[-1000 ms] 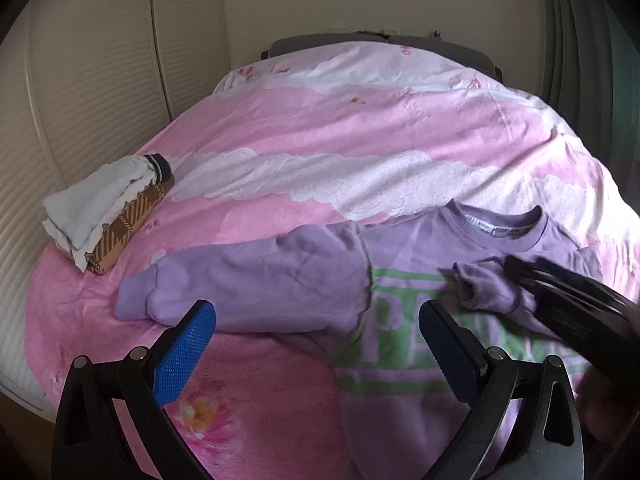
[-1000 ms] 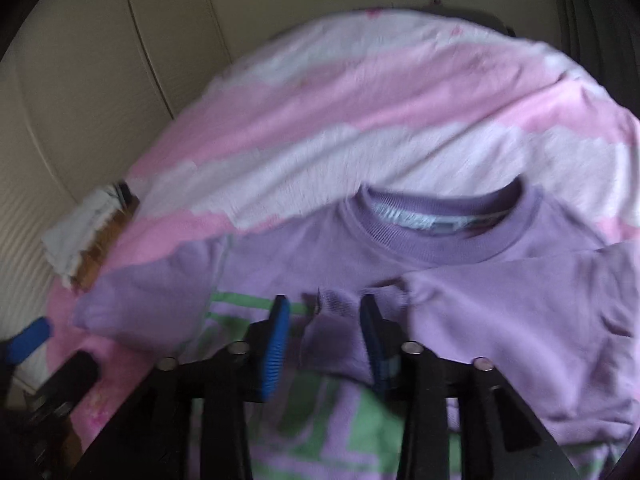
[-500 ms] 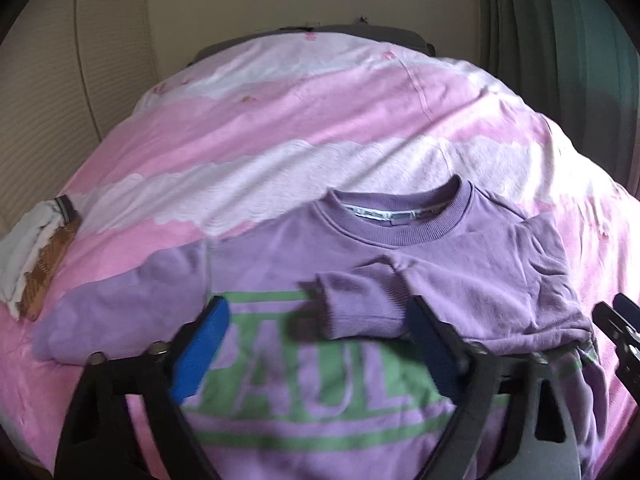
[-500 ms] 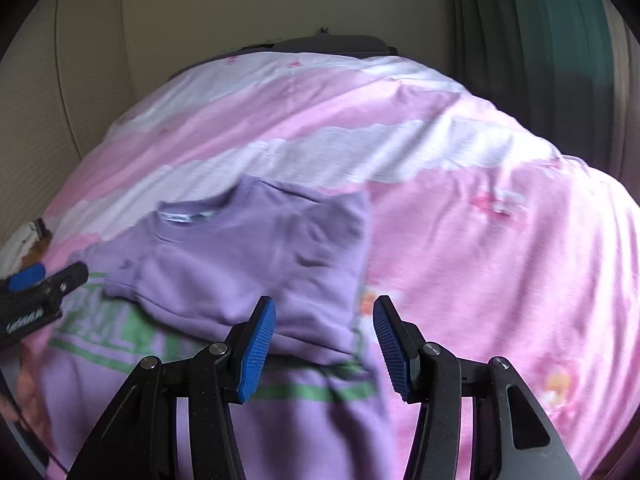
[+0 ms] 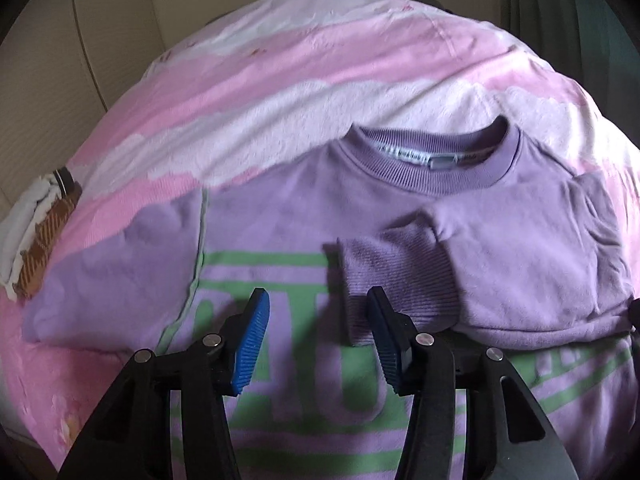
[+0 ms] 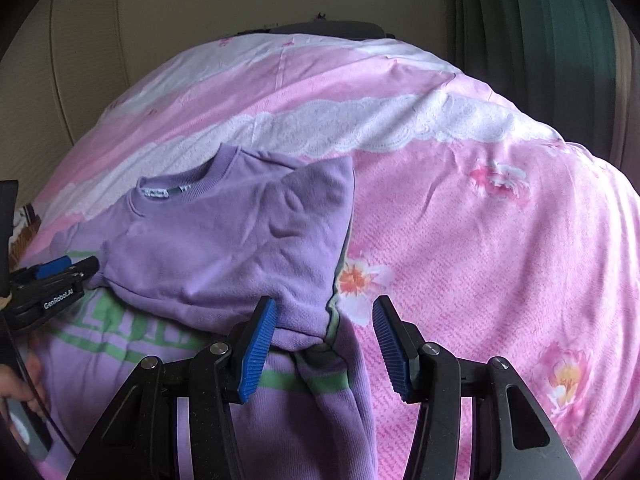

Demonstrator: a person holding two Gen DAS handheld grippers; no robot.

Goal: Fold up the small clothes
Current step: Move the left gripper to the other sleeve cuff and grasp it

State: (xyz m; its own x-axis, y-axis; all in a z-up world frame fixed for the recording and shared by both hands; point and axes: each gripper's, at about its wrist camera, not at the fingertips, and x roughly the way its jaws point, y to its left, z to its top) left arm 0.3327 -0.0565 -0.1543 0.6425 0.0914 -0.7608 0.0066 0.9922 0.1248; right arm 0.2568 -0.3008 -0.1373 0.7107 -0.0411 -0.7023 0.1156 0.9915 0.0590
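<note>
Purple sweatshirt (image 5: 280,216) lies face-up on the bed w/ pink floral bedspread (image 6: 480,240), one sleeve (image 5: 500,256) already folded across the chest so its cuff lands mid-print. Left hand-held gripper (image 5: 318,340) hovers by that cuff; its jaws have just been closing, nothing pinched between them. Right hand-held gripper (image 6: 324,344) straddles the side fold, released, prob. to neaten the edge.

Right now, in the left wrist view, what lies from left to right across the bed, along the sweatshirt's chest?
Folded clothes pile at the left edge → unfolded sleeve → green lettering → cuff of the folded-in sleeve → folded-in sleeve → pink bedspread.
</note>
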